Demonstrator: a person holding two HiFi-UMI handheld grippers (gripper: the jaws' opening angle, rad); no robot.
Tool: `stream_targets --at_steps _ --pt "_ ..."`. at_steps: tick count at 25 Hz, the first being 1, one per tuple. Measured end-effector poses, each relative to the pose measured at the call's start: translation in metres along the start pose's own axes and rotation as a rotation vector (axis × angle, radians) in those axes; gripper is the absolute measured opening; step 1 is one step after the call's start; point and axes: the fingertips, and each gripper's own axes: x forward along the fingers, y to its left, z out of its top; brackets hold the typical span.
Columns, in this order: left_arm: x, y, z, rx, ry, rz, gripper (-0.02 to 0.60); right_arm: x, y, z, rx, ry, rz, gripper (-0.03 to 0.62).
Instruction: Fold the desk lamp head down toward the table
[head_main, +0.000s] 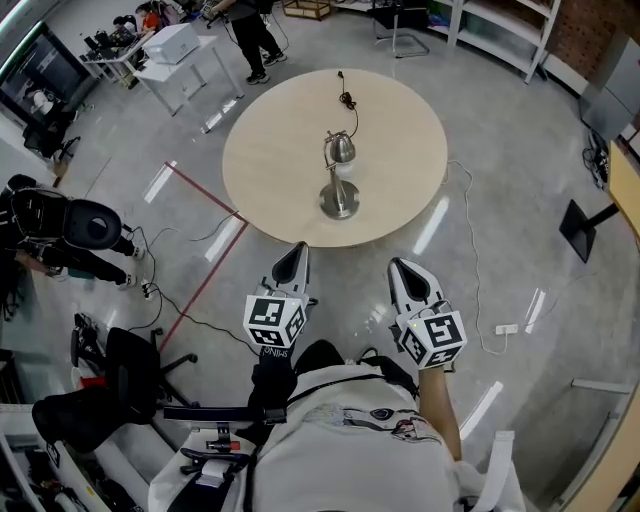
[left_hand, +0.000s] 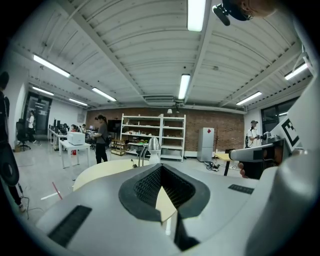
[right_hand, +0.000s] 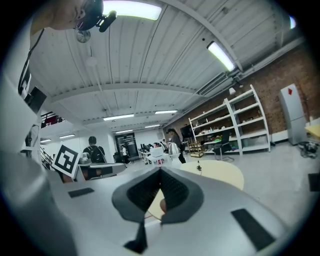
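Note:
A silver desk lamp (head_main: 340, 175) stands upright on its round base near the middle of the round beige table (head_main: 270, 160). Its head (head_main: 342, 149) is raised, and its black cord (head_main: 346, 100) trails to the far edge. My left gripper (head_main: 297, 252) and right gripper (head_main: 401, 266) hover side by side over the floor, short of the table's near edge, both shut and empty. In the left gripper view the lamp (left_hand: 152, 145) shows small above the shut jaws of the left gripper (left_hand: 161, 172). The right gripper view shows the lamp (right_hand: 173, 148) beyond the right gripper (right_hand: 160, 175).
A red tape line (head_main: 205, 245) crosses the floor left of the table. Black chairs (head_main: 90, 225) and gear crowd the left. A person (head_main: 250, 30) stands by a white desk (head_main: 175, 45) at the back. Shelves (head_main: 500, 30) line the far right, and a cable (head_main: 470, 240) lies right of the table.

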Motion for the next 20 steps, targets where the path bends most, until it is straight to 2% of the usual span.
stream_targets --at_steps 7,12,20 --pt "0.02 0.012 -0.01 -0.007 0.031 0.002 -0.002 0.025 -0.01 0.001 0.02 -0.001 0.01 0.0" --pt "0.057 0.037 -0.001 -0.016 0.004 -0.026 -0.002 0.06 -0.025 0.015 0.021 -0.056 -0.053 0.0" --pt "0.1 0.094 0.029 -0.013 -0.016 -0.038 -0.002 0.124 -0.043 0.055 -0.003 -0.094 -0.098 0.0"
